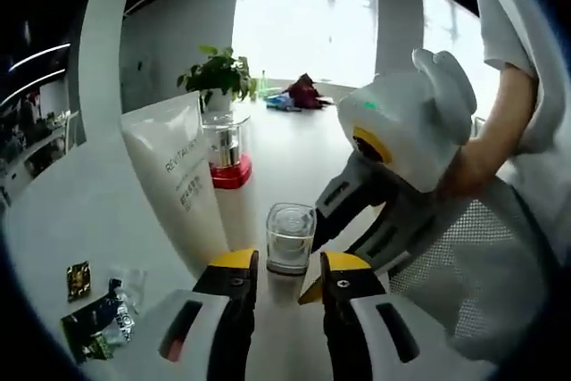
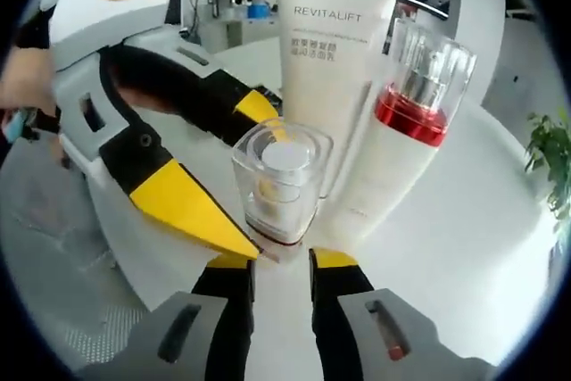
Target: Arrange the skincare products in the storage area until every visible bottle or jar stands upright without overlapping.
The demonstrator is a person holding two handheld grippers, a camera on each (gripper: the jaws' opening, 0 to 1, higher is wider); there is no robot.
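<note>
A small clear-capped bottle [image 1: 290,236] [image 2: 280,186] stands upright on the white table. My left gripper [image 1: 290,265] [image 2: 259,183] has its yellow-tipped jaws tight against both sides of it. My right gripper [image 2: 281,265] [image 1: 317,256] faces the same bottle from the opposite side. Its jaws are slightly apart, with nothing between them, just short of the bottle's base. Close behind stand a white REVITALIFT tube [image 1: 178,185] [image 2: 330,60] and a white bottle with a red band and clear cap [image 1: 227,151] [image 2: 406,122], both upright.
Two small dark sachets [image 1: 96,318] lie on the table [image 1: 80,211] at the lower left. A potted plant [image 1: 219,73] stands at the far end. White mesh [image 1: 464,256] and the person's arm [image 1: 500,131] are on the right side.
</note>
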